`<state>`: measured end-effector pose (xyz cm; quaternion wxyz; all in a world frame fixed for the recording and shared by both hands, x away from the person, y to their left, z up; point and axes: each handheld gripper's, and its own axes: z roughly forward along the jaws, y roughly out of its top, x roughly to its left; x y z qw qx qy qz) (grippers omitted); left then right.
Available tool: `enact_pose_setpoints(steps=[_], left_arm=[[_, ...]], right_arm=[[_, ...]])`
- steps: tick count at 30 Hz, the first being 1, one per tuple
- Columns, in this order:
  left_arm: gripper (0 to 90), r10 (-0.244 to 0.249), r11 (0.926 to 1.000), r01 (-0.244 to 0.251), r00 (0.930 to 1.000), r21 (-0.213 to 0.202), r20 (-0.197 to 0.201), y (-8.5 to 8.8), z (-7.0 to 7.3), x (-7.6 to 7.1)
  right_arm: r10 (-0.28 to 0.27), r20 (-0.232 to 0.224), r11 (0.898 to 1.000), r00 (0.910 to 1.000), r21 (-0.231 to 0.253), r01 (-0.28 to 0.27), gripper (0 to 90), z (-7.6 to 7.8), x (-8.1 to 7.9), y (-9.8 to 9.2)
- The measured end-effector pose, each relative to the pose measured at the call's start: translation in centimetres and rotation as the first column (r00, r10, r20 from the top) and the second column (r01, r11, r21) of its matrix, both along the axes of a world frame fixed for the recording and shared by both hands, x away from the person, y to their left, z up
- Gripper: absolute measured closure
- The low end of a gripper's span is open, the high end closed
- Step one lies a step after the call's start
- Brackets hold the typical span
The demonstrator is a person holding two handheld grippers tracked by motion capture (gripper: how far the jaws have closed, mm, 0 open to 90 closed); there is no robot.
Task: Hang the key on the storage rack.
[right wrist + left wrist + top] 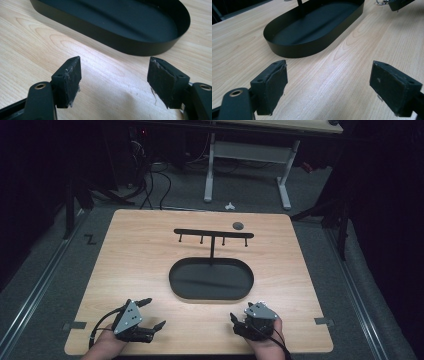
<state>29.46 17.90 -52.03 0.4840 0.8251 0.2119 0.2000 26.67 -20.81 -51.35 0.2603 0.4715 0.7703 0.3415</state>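
No lettering, label, brand or number can be read anywhere here. The one sign-like mark is a dark Z-shaped mark [90,239] on the grey floor [45,270], well beyond the left gripper [151,313] and off to its left, past the table's edge.

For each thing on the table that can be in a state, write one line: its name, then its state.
Left gripper: open, nothing between its jaws.
Right gripper: open, nothing between its jaws.
Oval black tray: upright, empty.
Hook rack: upright on its post, nothing on its hooks.
Grey disc: lying flat behind the rack.
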Motion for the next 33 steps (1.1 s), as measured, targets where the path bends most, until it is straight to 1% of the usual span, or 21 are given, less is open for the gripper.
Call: enact_pose_setpoints(steps=[4, 7, 9, 11, 14, 15, 19, 21, 22, 24, 28, 30, 32, 33], left_arm=[[15.2, 0.007, 1.0, -0.007, 1.0, -0.002, -0.006, -0.08, 0.01, 0.21], [15.2, 0.0, 1.0, 0.0, 1.0, 0.0, -0.003, -0.06, -0.01, 0.11], [15.2, -0.006, 1.0, 0.006, 1.0, -0.001, 0.001, -0.02, -0.01, 0.0], [15.2, -0.006, 1.0, 0.006, 1.0, -0.001, 0.002, 0.01, -0.02, -0.02], [15.2, -0.007, 1.0, 0.007, 1.0, -0.002, 0.003, 0.05, -0.01, -0.07], [15.2, -0.006, 1.0, 0.006, 1.0, -0.004, 0.003, 0.07, -0.02, -0.09], [15.2, -0.006, 1.0, 0.006, 1.0, -0.002, 0.002, 0.06, -0.01, -0.07], [15.2, -0.009, 1.0, 0.009, 1.0, 0.0, 0.003, 0.04, -0.01, -0.09], [15.2, -0.018, 0.9998, 0.018, 0.9998, 0.001, 0.007, -0.02, -0.03, -0.14], [15.2, -0.029, 0.9996, 0.028, 0.9996, 0.004, 0.005, -0.09, -0.03, -0.12], [15.2, -0.022, 0.9998, 0.022, 0.9998, 0.002, 0.002, -0.12, -0.03, 0.0], [15.2, -0.019, 0.9998, 0.019, 0.9998, 0.006, 0.002, -0.11, -0.03, -0.03], [15.2, -0.02, 0.9998, 0.02, 0.9998, 0.01, 0.009, -0.16, -0.04, -0.14], [15.2, -0.019, 0.9997, 0.019, 0.9998, 0.012, 0.01, -0.19, -0.05, -0.16]], right_arm=[[-0.007, 0.007, 1.0, 0.9999, 0.013, 0.007, 24.8, 0.15, -0.19, -0.51], [-0.005, 0.01, 1.0, 0.9999, 0.012, 0.005, 25.7, 0.13, -0.15, -0.64], [-0.001, 0.009, 1.0, 1.0, 0.018, 0.001, 28.6, 0.08, -0.12, -0.69], [0.008, 0.011, 1.0, 0.9999, 0.007, -0.008, 30.2, 0.02, -0.08, -0.65], [0.011, 0.013, 1.0, 0.9998, 0.018, -0.011, 31.9, 0.06, 0.03, -0.66], [0.014, 0.016, 0.999, 0.9998, 0.034, -0.014, 35.4, 0.16, 0.04, -0.71], [0.02, 0.028, 0.999, 0.9994, 0.034, -0.021, 36.7, 0.17, 0.03, -0.78], [0.016, 0.02, 0.999, 0.9997, 0.029, -0.017, 37.3, 0.05, 0.08, -0.9], [0.011, 0.006, 0.999, 0.9999, 0.034, -0.012, 38.9, -0.04, 0.14, -1.02], [0.009, -0.001, 1.0, 1.0, 0.027, -0.009, 40.7, -0.05, 0.13, -1.01], [0.01, -0.016, 1.0, 0.9998, 0.029, -0.009, 41.2, -0.02, 0.15, -0.9], [-0.003, -0.029, 1.0, 0.9996, 0.019, 0.004, 40.3, -0.06, 0.14, -0.79], [-0.005, -0.059, 1.0, 0.9982, 0.015, 0.006, 40.3, -0.15, 0.2, -0.81], [-0.008, -0.078, 1.0, 0.997, -0.003, 0.008, 40.9, -0.21, 0.15, -0.79]])
